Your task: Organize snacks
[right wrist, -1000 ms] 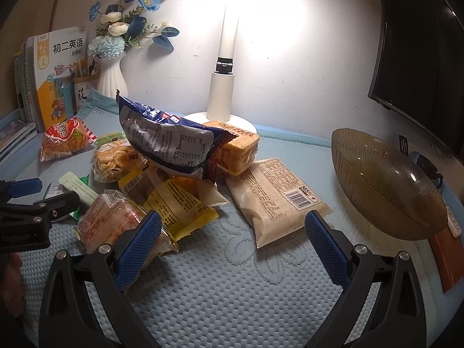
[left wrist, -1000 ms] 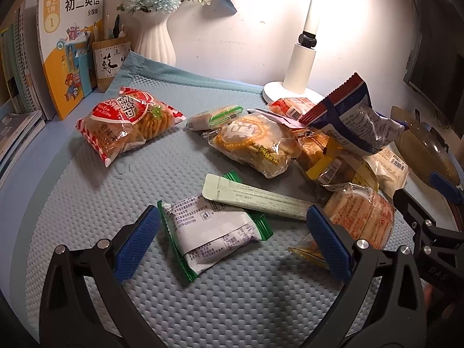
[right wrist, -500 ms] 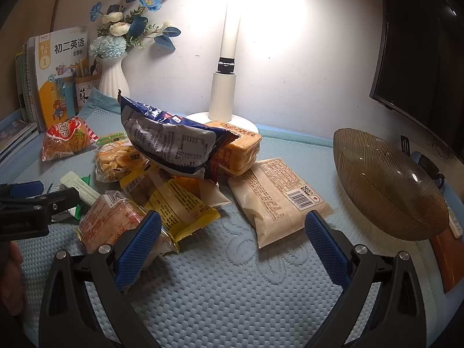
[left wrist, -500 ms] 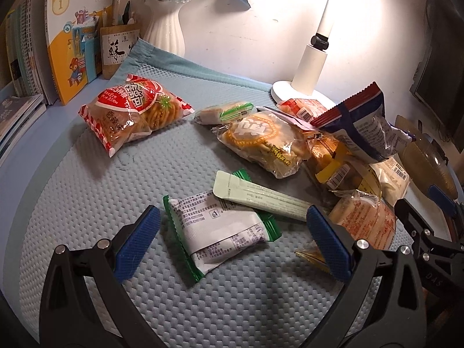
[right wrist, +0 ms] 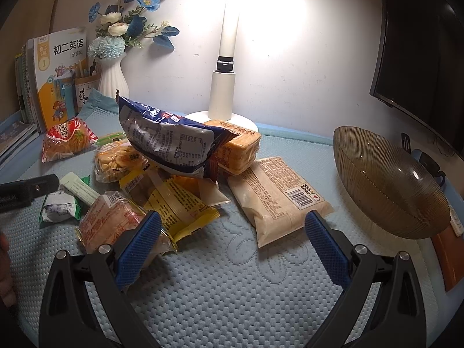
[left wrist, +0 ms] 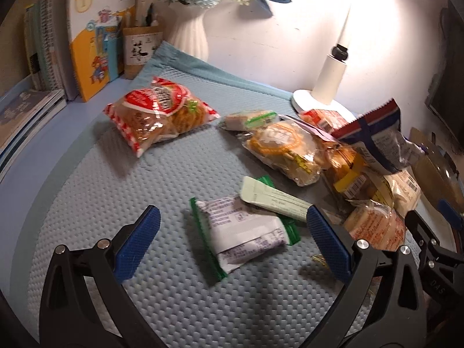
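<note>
Several snack packs lie on a blue mat. My left gripper (left wrist: 232, 240) is open, its fingers either side of a white-and-green packet (left wrist: 243, 229) with a pale green stick pack (left wrist: 275, 198) just beyond. A red cracker bag (left wrist: 159, 116) sits far left. My right gripper (right wrist: 230, 245) is open over bare mat, in front of a beige packet (right wrist: 278, 200) and a yellow packet (right wrist: 177, 206). A blue-and-white bag (right wrist: 171, 142) tops the pile. An orange-pink packet (right wrist: 113, 223) lies by its left finger. The brown glass bowl (right wrist: 388, 185) stands at right, with nothing in it.
A white lamp (right wrist: 223, 98) stands behind the pile against the wall. A white vase with flowers (right wrist: 111, 78) and upright books (right wrist: 58, 72) fill the back left corner. A dark monitor (right wrist: 420, 43) hangs at right. Stacked books (left wrist: 26, 116) lie at the mat's left edge.
The left gripper has drifted left and closer to the white-and-green packet, which now sits more centrally between its fingers. The right gripper has barely moved. Both stay open.
</note>
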`<state>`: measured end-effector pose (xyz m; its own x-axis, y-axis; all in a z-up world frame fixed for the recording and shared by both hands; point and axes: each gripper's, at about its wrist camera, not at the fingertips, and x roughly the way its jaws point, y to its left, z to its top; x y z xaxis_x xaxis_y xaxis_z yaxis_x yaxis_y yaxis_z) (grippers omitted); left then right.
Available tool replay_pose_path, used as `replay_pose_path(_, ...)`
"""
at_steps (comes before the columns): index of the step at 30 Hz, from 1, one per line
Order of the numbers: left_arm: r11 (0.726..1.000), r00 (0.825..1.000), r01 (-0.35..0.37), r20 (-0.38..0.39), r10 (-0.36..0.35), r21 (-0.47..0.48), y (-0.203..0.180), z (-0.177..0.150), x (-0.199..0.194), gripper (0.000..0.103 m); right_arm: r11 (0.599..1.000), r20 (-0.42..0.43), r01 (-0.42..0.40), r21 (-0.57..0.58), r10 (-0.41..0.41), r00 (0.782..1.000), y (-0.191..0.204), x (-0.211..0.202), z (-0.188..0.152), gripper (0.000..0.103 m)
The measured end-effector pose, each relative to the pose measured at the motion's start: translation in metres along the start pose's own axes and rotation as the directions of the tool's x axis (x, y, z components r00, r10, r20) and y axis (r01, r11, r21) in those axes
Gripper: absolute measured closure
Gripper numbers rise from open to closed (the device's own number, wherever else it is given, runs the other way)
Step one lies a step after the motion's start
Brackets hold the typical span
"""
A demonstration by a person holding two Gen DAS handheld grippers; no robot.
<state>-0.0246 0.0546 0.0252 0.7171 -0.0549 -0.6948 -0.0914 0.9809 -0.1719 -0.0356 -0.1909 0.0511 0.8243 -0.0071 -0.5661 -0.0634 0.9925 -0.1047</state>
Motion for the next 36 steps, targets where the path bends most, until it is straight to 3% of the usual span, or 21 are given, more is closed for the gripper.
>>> replay_pose_path(4, 0.996, 0.999, -0.014, -0.033, 0.011, -0.091, 0.037, 0.015, -0.009, 0.003, 0.999, -0.019, -0.022, 0.023, 0.022, 1.000, -0.005, 0.002, 0.000, 0.005)
replay_pose_path(8, 0.995, 0.998, -0.019, -0.061, 0.013, -0.097, 0.069, 0.046, -0.013, 0.003, 0.985, -0.075, -0.143, 0.098, 0.151, 0.986, -0.014, 0.000, -0.001, 0.005)
replay_pose_path(11, 0.999, 0.996, 0.000, -0.089, 0.005, 0.053, 0.072, 0.077, -0.002, 0.003, 0.953, -0.119, -0.241, 0.181, 0.265, 0.957, -0.011, -0.005, -0.007, 0.005)
replay_pose_path(15, 0.959, 0.997, 0.001, -0.074, 0.021, 0.282, 0.059, 0.105, 0.020, 0.003, 0.893, -0.203, -0.353, 0.280, 0.415, 0.887, 0.011, 0.003, -0.013, 0.005)
replay_pose_path(17, 0.944, 0.994, 0.053, -0.111, -0.018, 0.327, 0.058, 0.116, 0.037, 0.003, 0.885, -0.223, -0.367, 0.286, 0.434, 0.873, 0.022, 0.007, -0.011, 0.005)
replay_pose_path(22, 0.933, 0.982, 0.089, -0.186, -0.024, 0.350, 0.062, 0.121, 0.074, 0.003, 0.860, -0.258, -0.371, 0.351, 0.469, 0.845, 0.034, 0.021, -0.009, 0.005)
replay_pose_path(24, 0.933, 0.983, 0.067, -0.183, -0.002, 0.353, 0.065, 0.120, 0.083, 0.003, 0.857, -0.261, -0.365, 0.363, 0.470, 0.843, 0.041, 0.025, -0.009, 0.005)
replay_pose_path(27, 0.939, 0.984, 0.073, -0.180, -0.012, 0.337, 0.068, 0.122, 0.087, 0.003, 0.886, -0.294, -0.318, 0.337, 0.420, 0.859, 0.055, 0.030, -0.006, 0.005)
replay_pose_path(31, 0.923, 0.982, 0.069, -0.186, 0.003, 0.379, 0.058, 0.119, 0.090, 0.004, 0.907, -0.298, -0.259, 0.333, 0.361, 0.884, 0.063, 0.031, -0.004, 0.014)
replay_pose_path(33, 0.910, 0.983, 0.053, -0.182, 0.024, 0.411, 0.052, 0.113, 0.089, 0.009, 0.919, -0.311, -0.224, 0.325, 0.328, 0.892, 0.066, 0.033, -0.004, 0.023)
replay_pose_path(35, 0.897, 0.984, 0.025, -0.169, 0.056, 0.440, 0.046, 0.106, 0.085, 0.025, 0.925, -0.310, -0.213, 0.315, 0.312, 0.898, 0.067, 0.032, -0.004, 0.029)
replay_pose_path(36, 0.890, 0.985, 0.007, -0.157, 0.072, 0.456, 0.043, 0.102, 0.083, 0.027, 0.925, -0.306, -0.219, 0.310, 0.315, 0.898, 0.066, 0.031, -0.004, 0.033)
